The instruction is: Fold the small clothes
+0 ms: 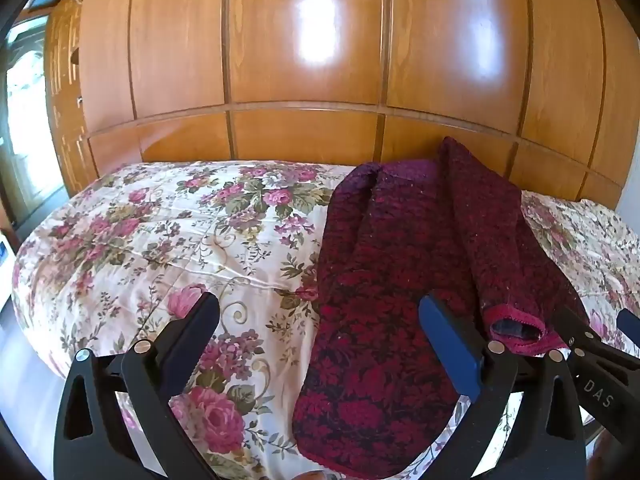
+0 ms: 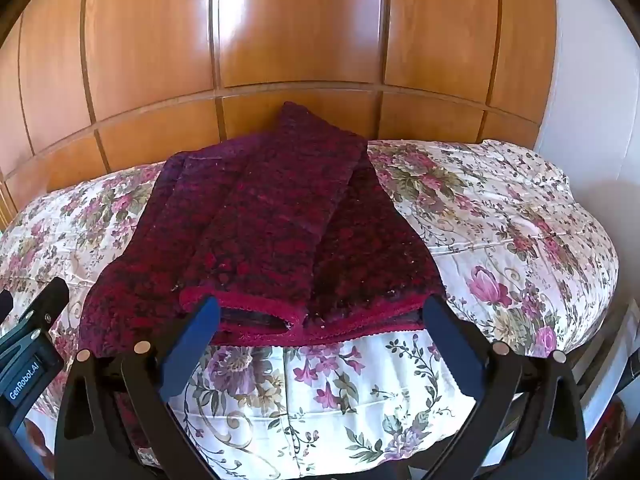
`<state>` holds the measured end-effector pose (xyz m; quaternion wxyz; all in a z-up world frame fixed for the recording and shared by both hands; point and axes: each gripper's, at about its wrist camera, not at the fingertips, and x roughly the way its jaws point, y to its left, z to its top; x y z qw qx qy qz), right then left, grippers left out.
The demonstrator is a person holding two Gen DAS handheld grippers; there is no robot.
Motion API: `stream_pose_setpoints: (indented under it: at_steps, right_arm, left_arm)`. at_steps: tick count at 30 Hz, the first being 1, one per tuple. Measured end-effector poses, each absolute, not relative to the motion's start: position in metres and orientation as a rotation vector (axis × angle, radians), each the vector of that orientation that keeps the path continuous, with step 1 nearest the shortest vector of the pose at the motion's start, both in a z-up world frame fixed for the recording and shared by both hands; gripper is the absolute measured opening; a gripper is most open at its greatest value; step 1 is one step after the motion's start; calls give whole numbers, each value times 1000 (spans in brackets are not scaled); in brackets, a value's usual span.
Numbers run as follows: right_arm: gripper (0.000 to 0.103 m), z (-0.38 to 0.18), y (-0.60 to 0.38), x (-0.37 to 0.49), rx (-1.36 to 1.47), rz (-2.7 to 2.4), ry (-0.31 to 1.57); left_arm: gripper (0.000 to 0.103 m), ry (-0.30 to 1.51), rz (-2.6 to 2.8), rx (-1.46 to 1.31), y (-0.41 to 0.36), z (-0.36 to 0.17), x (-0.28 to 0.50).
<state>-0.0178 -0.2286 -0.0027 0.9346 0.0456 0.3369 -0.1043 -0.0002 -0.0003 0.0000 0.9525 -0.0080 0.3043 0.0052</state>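
Note:
A dark red and black patterned knit garment (image 1: 384, 280) lies on the floral bedspread (image 1: 160, 232), with one sleeve (image 1: 496, 240) folded over its body. In the right wrist view the garment (image 2: 260, 232) lies spread ahead, the folded sleeve cuff (image 2: 248, 308) and the hem near the fingertips. My left gripper (image 1: 320, 312) is open and empty, just above the garment's left part. My right gripper (image 2: 320, 316) is open and empty, its jaws standing at the hem. The right gripper also shows at the right edge of the left wrist view (image 1: 592, 340).
A wooden panelled wardrobe (image 1: 304, 60) stands right behind the bed. A bright window (image 1: 24, 120) is at the far left. A white wall (image 2: 592, 80) is at the right. The bed's right edge (image 2: 592, 312) drops off beside a white object.

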Motion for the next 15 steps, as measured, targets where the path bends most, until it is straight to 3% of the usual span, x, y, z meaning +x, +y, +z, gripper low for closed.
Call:
stream_pose_setpoints:
  at_steps: [15]
  right_arm:
    - [101, -9, -226, -13, 70, -206, 694]
  left_arm:
    - [99, 643, 8, -8, -1, -5, 1]
